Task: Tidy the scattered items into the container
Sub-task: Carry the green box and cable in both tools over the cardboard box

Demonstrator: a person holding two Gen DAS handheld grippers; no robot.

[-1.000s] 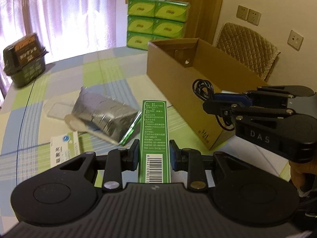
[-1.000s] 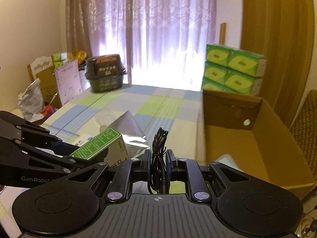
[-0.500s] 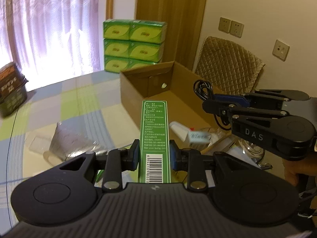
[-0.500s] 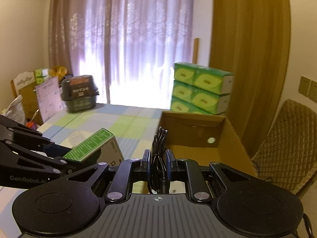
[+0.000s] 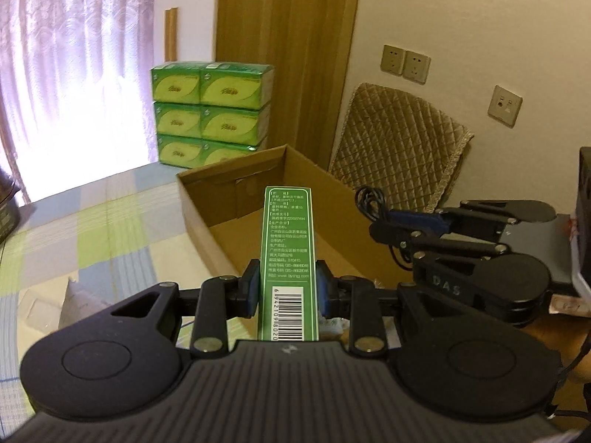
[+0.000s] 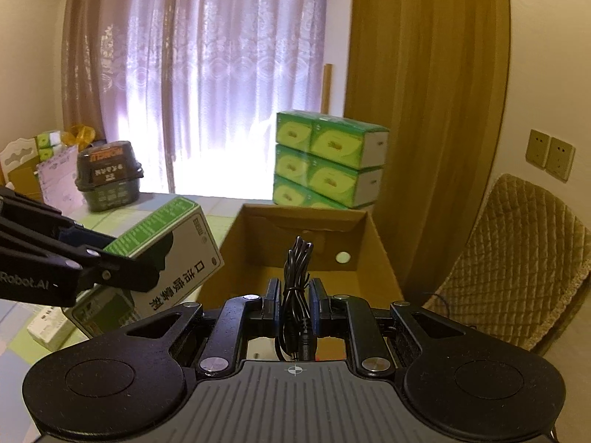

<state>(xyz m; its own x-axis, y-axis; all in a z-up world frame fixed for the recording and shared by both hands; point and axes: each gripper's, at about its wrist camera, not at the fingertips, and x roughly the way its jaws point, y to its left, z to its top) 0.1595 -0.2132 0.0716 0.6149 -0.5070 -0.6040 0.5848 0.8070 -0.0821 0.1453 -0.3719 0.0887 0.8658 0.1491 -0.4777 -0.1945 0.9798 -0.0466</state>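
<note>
Cardboard fills our view ahead: the open box (image 6: 306, 243) sits at twelve o'clock of both grippers. Our left gripper (image 5: 286, 291) is clamped on the green carton (image 5: 288, 254), which juts forward over the box's near wall. Our right gripper (image 6: 293, 306) pinches a coiled black cable (image 6: 295, 295). We judge two risks: the cable's loose loops could snag a finger on release, and the carton may catch the rim and tip out.
</note>
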